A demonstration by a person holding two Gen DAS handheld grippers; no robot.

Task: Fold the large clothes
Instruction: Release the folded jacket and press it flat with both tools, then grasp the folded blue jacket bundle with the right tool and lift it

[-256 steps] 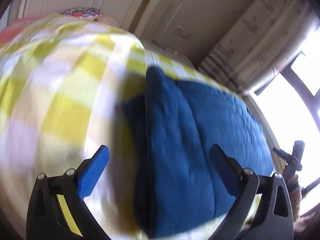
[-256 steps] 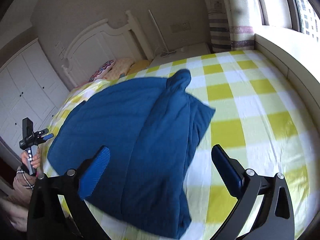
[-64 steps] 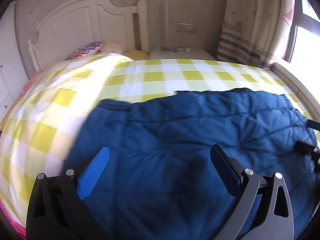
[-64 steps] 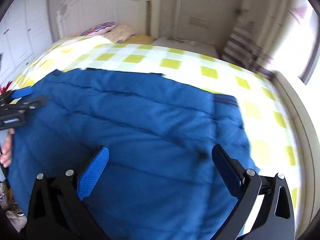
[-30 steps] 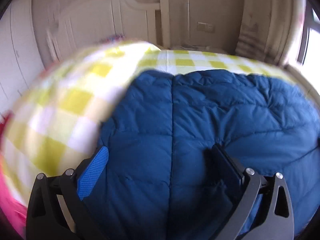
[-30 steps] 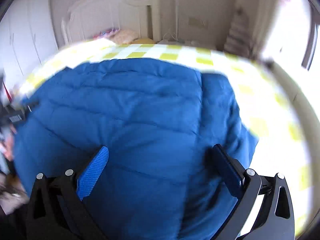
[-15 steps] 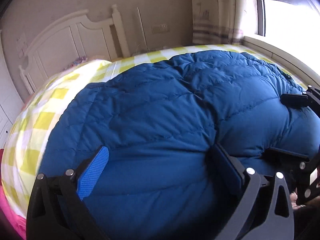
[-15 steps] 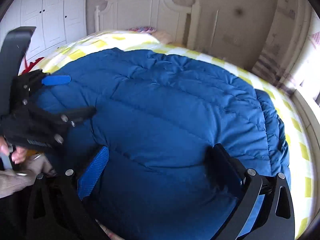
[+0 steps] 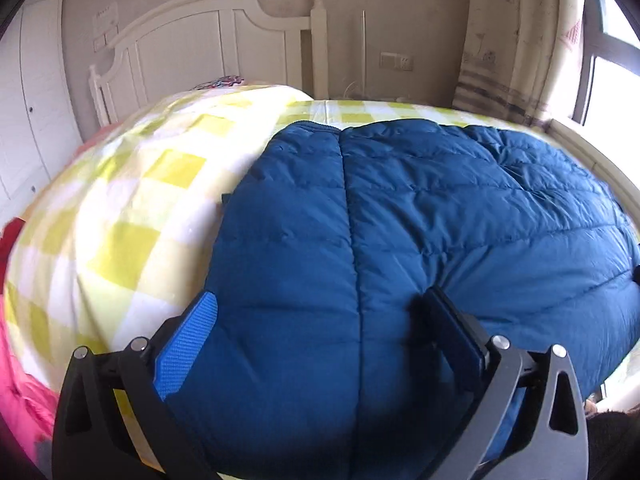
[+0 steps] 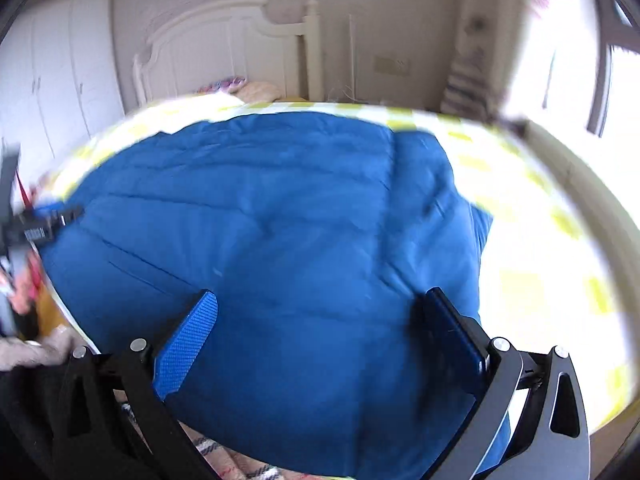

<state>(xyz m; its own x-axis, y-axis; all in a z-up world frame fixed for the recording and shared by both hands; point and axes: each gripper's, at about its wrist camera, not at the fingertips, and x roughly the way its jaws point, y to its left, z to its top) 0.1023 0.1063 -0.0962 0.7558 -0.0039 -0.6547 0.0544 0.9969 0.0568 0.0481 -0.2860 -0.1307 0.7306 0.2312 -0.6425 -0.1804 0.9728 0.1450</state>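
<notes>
A large blue quilted coat (image 9: pixel 420 216) lies spread on a bed with a yellow and white checked cover (image 9: pixel 132 208). A vertical seam runs down the coat's left part. My left gripper (image 9: pixel 326 322) is open just above the coat's near left part, with puffy fabric showing between its wide-set fingers. My right gripper (image 10: pixel 320 320) is open over the near right part of the same coat (image 10: pixel 280 208), whose right side is folded into a thicker band. The left gripper (image 10: pixel 44 220) also appears blurred at the coat's left edge in the right wrist view.
A white headboard (image 9: pixel 208 40) and pillows (image 10: pixel 256 90) stand at the far end. White wardrobe doors (image 10: pixel 60 80) line the left wall. A curtain (image 9: pixel 512 40) and bright window (image 10: pixel 580 60) are on the right. Pink fabric (image 9: pixel 20 392) lies at the bed's near left corner.
The two grippers were close together over the coat's near edge half a second ago. They have since drawn apart, the left one toward the coat's left side. Both stay open.
</notes>
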